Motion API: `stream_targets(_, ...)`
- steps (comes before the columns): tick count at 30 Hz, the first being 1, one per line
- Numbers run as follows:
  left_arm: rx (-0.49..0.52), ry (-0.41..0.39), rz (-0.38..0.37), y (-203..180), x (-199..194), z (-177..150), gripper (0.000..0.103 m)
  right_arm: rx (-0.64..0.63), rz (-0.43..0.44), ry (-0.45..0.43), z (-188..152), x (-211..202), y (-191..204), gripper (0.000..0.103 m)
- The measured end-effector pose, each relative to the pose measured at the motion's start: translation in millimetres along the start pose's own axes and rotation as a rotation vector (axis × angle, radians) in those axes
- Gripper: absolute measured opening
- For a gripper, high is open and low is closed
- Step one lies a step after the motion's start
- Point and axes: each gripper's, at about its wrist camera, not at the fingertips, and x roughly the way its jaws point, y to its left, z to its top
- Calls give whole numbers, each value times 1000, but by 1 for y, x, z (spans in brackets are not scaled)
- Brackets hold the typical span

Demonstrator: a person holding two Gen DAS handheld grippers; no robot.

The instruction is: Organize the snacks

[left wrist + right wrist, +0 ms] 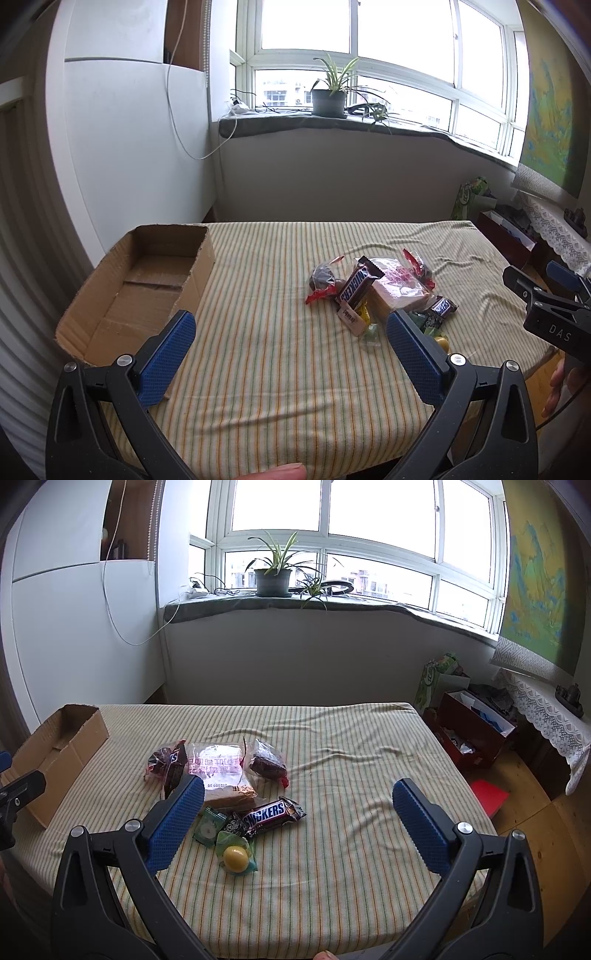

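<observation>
We are holding both hand-held grippers, left [291, 325] and right [297, 794], wide open, empty | snack pile [225, 782] is overlapping: risking grabbing two wrappers | cardboard box [147, 280] is sitting empty

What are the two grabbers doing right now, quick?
Left gripper: open, holding nothing, above the striped cloth.
Right gripper: open, holding nothing, near the snack pile.

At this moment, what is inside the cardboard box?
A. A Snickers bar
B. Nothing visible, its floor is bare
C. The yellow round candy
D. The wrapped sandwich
B: the cardboard box shows only bare floor in the left wrist view, while the snacks, including the Snickers bar, lie piled on the striped cloth.
</observation>
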Motion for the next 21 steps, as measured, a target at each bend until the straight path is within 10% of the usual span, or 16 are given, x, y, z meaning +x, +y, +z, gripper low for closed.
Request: stream_targets(21, -19, -12, -4, 9, -8, -1, 103, -28, 3, -4, 3, -9, 12, 103)
